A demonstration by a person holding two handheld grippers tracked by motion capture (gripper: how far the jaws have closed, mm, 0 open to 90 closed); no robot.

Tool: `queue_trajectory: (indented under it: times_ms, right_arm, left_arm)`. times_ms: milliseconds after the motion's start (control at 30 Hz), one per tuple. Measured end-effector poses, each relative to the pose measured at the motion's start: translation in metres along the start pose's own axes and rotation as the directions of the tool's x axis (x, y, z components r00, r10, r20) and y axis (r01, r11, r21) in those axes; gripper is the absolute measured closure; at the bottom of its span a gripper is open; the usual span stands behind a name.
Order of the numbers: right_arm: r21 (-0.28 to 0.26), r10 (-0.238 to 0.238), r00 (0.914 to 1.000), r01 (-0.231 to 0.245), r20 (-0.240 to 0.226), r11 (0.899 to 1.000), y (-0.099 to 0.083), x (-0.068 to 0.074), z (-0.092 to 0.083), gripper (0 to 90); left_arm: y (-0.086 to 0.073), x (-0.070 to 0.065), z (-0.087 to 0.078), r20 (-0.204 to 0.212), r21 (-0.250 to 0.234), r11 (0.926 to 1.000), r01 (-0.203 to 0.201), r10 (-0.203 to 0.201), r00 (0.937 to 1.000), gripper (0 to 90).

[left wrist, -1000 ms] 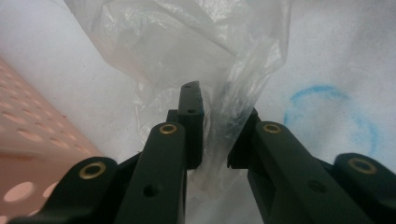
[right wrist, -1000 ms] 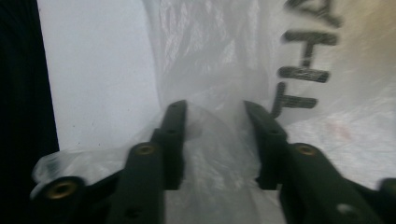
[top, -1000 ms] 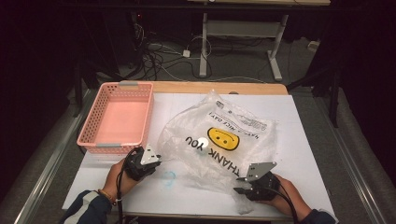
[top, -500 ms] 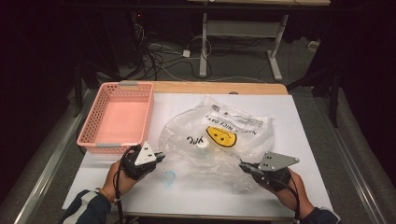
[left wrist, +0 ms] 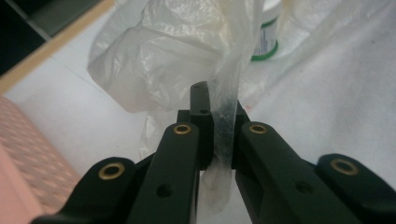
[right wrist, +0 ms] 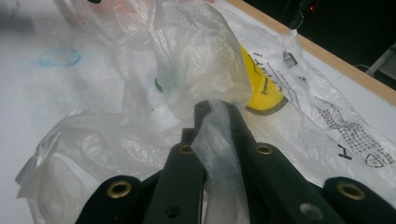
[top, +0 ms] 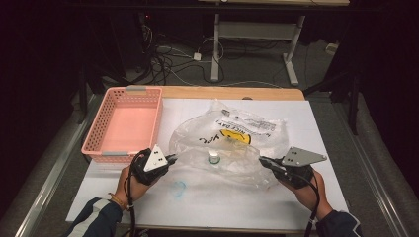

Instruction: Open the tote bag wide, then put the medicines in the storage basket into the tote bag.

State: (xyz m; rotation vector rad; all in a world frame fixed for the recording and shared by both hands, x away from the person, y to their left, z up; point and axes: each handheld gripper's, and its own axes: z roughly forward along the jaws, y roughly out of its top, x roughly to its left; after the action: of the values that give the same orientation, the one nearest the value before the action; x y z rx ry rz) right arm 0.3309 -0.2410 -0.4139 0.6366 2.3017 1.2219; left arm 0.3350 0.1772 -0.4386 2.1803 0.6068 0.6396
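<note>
Plastic bag — black print reads "NICE DAY!" — clamped by both grippers

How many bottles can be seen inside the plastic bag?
1: a small white bottle stands in the middle of the clear bag. The crumpled plastic may hide others.

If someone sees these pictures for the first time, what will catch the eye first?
Probably the clear plastic bag with its yellow smiley print, spread at the table's middle, each near corner pinched by a claw: left claw, right claw. A small white bottle stands inside it. A pink basket sits at the left.
</note>
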Motion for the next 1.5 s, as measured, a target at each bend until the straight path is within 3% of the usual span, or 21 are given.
queue_trajectory:
  times_ms: [300, 400, 567, 733, 1000, 1067, 1133, 1200, 1300, 1500]
  right_arm:
    - [-0.036, 0.015, 0.9978, -0.013, 0.064, 0.999, 0.010, -0.014, -0.003, 89.6]
    - [-0.046, 0.009, 0.9968, -0.005, 0.079, 0.999, 0.016, -0.018, -0.003, 89.7]
    - [-0.081, -0.013, 0.9962, 0.020, 0.086, 0.996, 0.032, -0.025, -0.004, 89.7]
    - [-0.128, -0.015, 0.9943, 0.029, 0.105, 0.991, 0.050, -0.032, -0.010, 90.0]
    - [-0.151, -0.072, 0.9828, 0.098, 0.170, 0.984, 0.083, -0.041, -0.012, 90.0]
    - [-0.165, -0.068, 0.9831, 0.097, 0.170, 0.982, 0.091, -0.044, -0.010, 90.0]
    - [-0.172, -0.061, 0.9820, 0.092, 0.179, 0.981, 0.097, -0.046, -0.007, 90.0]
    - [-0.195, -0.023, 0.9876, 0.053, 0.155, 0.979, 0.102, -0.049, -0.007, 90.0]
    - [-0.206, -0.036, 0.9821, 0.074, 0.185, 0.976, 0.111, -0.050, -0.009, 90.0]
    - [-0.252, 0.012, 0.9819, 0.036, 0.189, 0.967, 0.124, -0.062, -0.021, 90.0]
  left_arm:
    - [0.009, -0.001, 0.000, 0.007, -0.042, 0.9991, -0.001, 0.001, 1.0000, 86.2]
    - [0.013, -0.001, 0.000, -0.009, -0.075, 0.9971, -0.008, 0.007, 0.9999, 86.2]
    - [0.025, -0.005, -0.004, -0.020, -0.141, 0.9894, -0.036, 0.033, 0.9992, 86.1]
    - [0.045, 0.001, -0.012, -0.026, -0.192, 0.9801, -0.052, 0.048, 0.9985, 86.1]
    - [0.069, 0.015, -0.010, -0.057, -0.223, 0.9732, -0.056, 0.044, 0.9974, 86.0]
    - [0.074, 0.019, -0.010, -0.064, -0.239, 0.9698, -0.050, 0.036, 0.9973, 86.0]
    - [0.080, 0.020, -0.011, -0.105, -0.252, 0.9656, -0.065, 0.039, 0.9937, 86.0]
    - [0.084, 0.021, -0.014, -0.126, -0.275, 0.9592, -0.067, 0.033, 0.9915, 86.0]
    - [0.091, 0.024, -0.018, -0.142, -0.305, 0.9504, -0.059, 0.016, 0.9897, 86.1]
    - [0.107, 0.032, -0.031, -0.190, -0.340, 0.9392, -0.048, -0.019, 0.9816, 86.1]
